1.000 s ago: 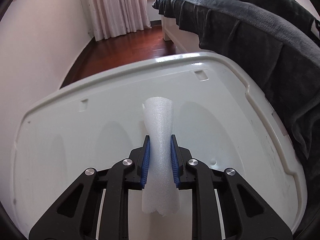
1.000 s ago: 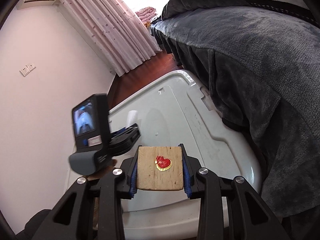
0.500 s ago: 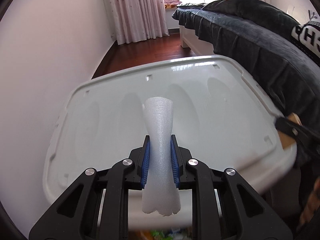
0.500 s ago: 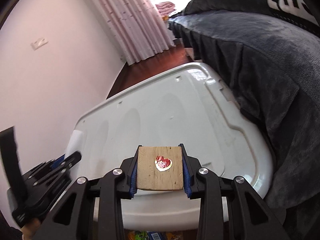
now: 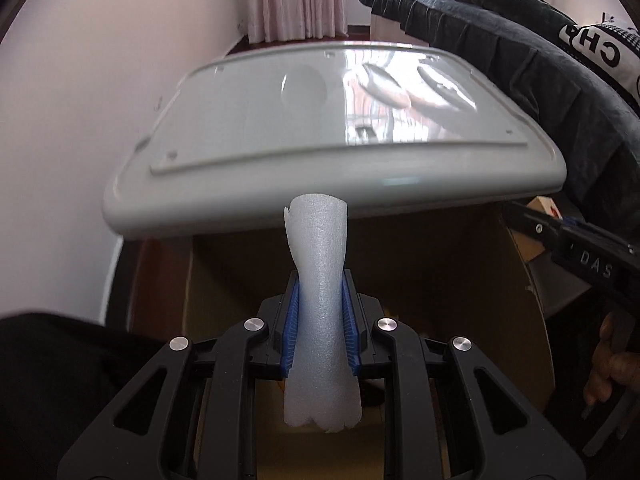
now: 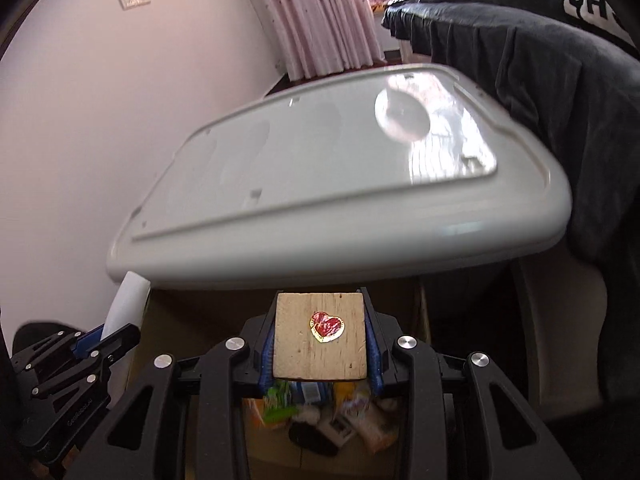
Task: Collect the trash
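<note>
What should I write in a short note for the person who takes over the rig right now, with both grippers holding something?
Left gripper: shut on the white foam piece.
Right gripper: shut on the wooden block, which bears a red heart sticker.
Both grippers are just past the near edge of the white plastic lid, over a cardboard box. The box already holds wrappers and other trash.
Done: both pieces picked up and carried to the box.
Left: open each gripper to drop its piece in, probably, then look for more trash.
</note>
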